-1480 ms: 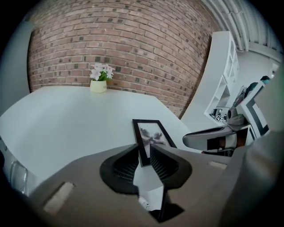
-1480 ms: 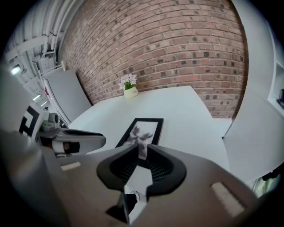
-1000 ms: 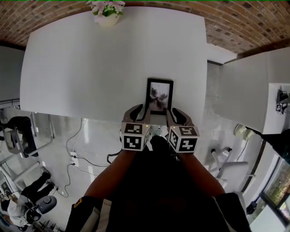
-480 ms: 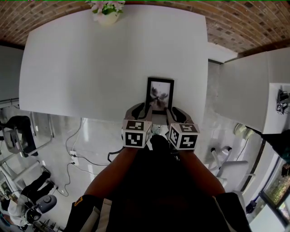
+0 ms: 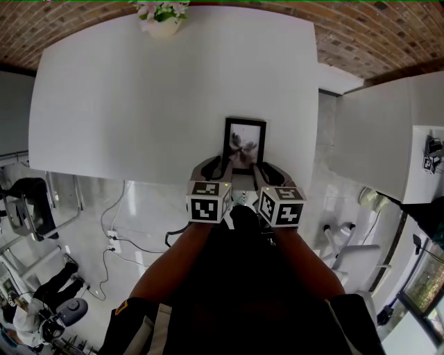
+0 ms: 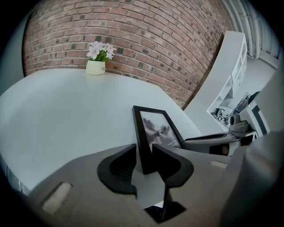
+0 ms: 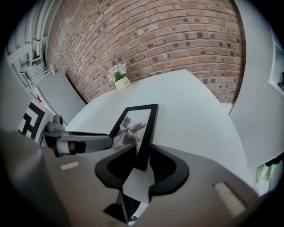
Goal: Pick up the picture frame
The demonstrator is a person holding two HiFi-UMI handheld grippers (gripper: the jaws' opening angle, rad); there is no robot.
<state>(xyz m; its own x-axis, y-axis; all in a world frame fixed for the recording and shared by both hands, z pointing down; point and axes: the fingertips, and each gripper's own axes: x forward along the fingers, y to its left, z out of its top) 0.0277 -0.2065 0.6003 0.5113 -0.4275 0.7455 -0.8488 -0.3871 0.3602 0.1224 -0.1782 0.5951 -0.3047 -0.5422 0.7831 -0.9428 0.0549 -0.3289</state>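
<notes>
Two tongs reach onto the near end of the picture frame (image 5: 244, 144), which lies flat close to the front edge of the white surface (image 5: 139, 104); the left tongs (image 6: 144, 150) are opening, with the frame's left bar between their jaws and a sliver of gap on its outer side; the right tongs (image 7: 142, 153) pinch the frame's right bar; a pot of flowers (image 5: 164, 21) stands at the far edge, by the brick wall (image 6: 155, 40).
</notes>
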